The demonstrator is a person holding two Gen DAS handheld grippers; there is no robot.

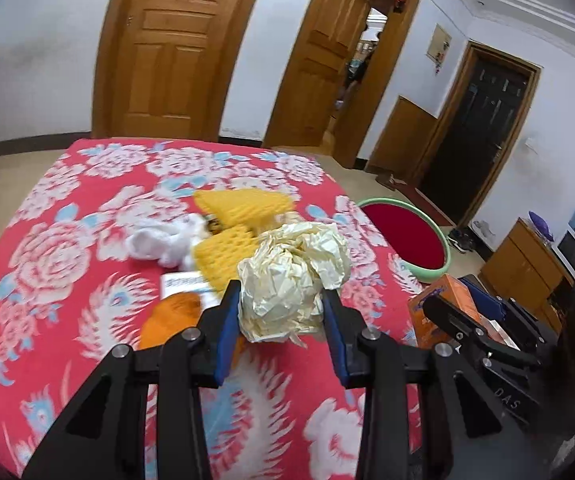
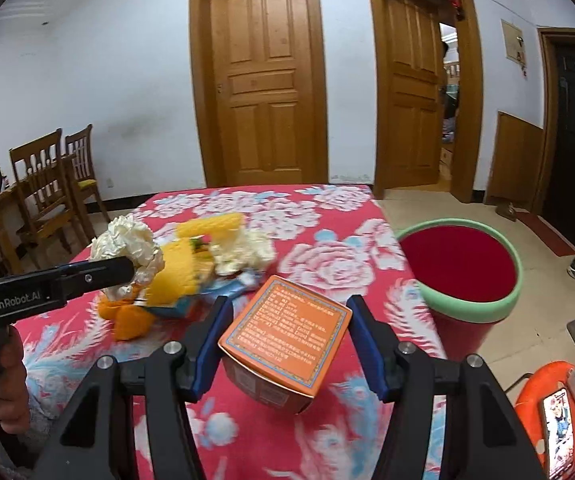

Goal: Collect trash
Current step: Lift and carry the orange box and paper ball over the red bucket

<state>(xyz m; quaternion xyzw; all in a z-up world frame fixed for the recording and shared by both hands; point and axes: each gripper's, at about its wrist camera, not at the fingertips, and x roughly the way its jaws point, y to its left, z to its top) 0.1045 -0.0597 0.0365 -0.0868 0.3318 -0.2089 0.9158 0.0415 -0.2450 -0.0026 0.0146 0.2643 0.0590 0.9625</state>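
Left gripper [image 1: 281,312]: jaws part-way closed, blue pads pressing both sides of a crumpled cream paper wad [image 1: 293,280]. The wad bulges up and forward beyond the fingertips, held clear above the cloth. From the right wrist view the same wad [image 2: 125,246] sits at the end of the left gripper's black finger.

Right gripper [image 2: 285,330]: jaws set wider, one blue pad against each side of an orange box [image 2: 285,336]. The box is tilted, printed top face toward the camera, lower corner hanging between the fingers above the cloth. In the left wrist view the box [image 1: 445,300] shows just right of the left gripper.

Table [image 2: 327,216]: covered in red cloth with white and blue flowers.

Litter left on the cloth, in a heap beyond both grippers: yellow foam netting [image 1: 243,206], white tissue [image 1: 163,240], orange peel [image 1: 173,318], a printed slip [image 1: 183,284] partly under the netting.

Bin [image 2: 461,264]: round, green rim, red inside, standing on the floor just beside the table's right edge, near the right gripper.

Background: wooden doors [image 2: 265,76], chairs [image 2: 53,188] at left.
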